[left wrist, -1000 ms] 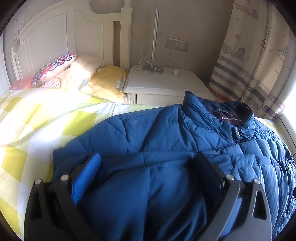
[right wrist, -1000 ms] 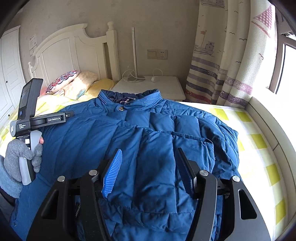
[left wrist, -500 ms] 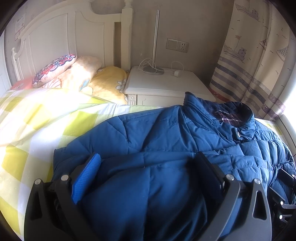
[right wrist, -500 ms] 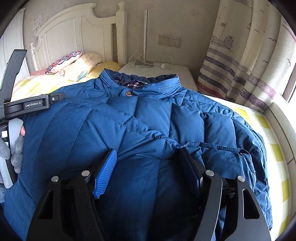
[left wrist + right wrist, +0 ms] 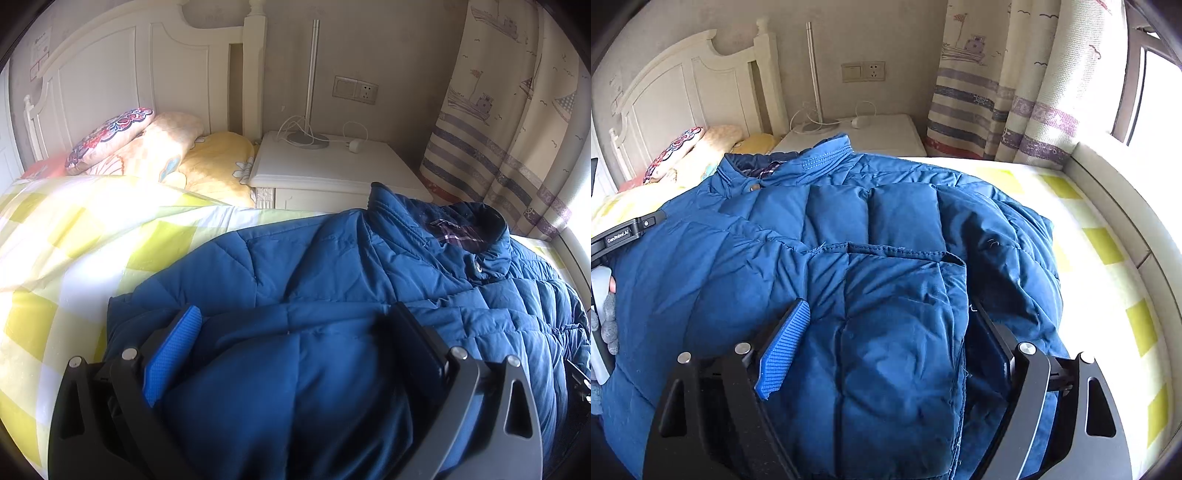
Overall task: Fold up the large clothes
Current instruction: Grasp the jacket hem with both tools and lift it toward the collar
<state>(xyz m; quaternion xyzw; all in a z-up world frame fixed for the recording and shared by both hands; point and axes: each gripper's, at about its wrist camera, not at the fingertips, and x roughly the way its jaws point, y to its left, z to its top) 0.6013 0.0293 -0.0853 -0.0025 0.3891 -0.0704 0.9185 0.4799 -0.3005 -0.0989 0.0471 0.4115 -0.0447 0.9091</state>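
Note:
A blue quilted jacket [image 5: 332,266] lies front up on the bed, collar [image 5: 461,225] toward the nightstand. My left gripper [image 5: 295,314] rests low over the jacket's left side. Its jaws stand wide and open, with puffy fabric lying between them. My right gripper [image 5: 888,306] hangs over a sleeve [image 5: 901,280] folded across the jacket [image 5: 831,206]. Its jaws are opening and the sleeve lies between them, with the blue pad [image 5: 783,350] clear of the cloth. The left gripper's body and a gloved hand [image 5: 605,325] show at the left edge of the right wrist view.
The bed has a yellow and white checked sheet [image 5: 74,258], with pillows [image 5: 155,147] by the white headboard [image 5: 110,74]. A white nightstand [image 5: 332,166] holds a lamp pole and a cable. A striped curtain [image 5: 997,110] and a window ledge [image 5: 1115,206] border the right side.
My right gripper has sunk and shifted right over the folded sleeve, rolled a little, and its jaws have spread wider. The left gripper and jacket have stayed put.

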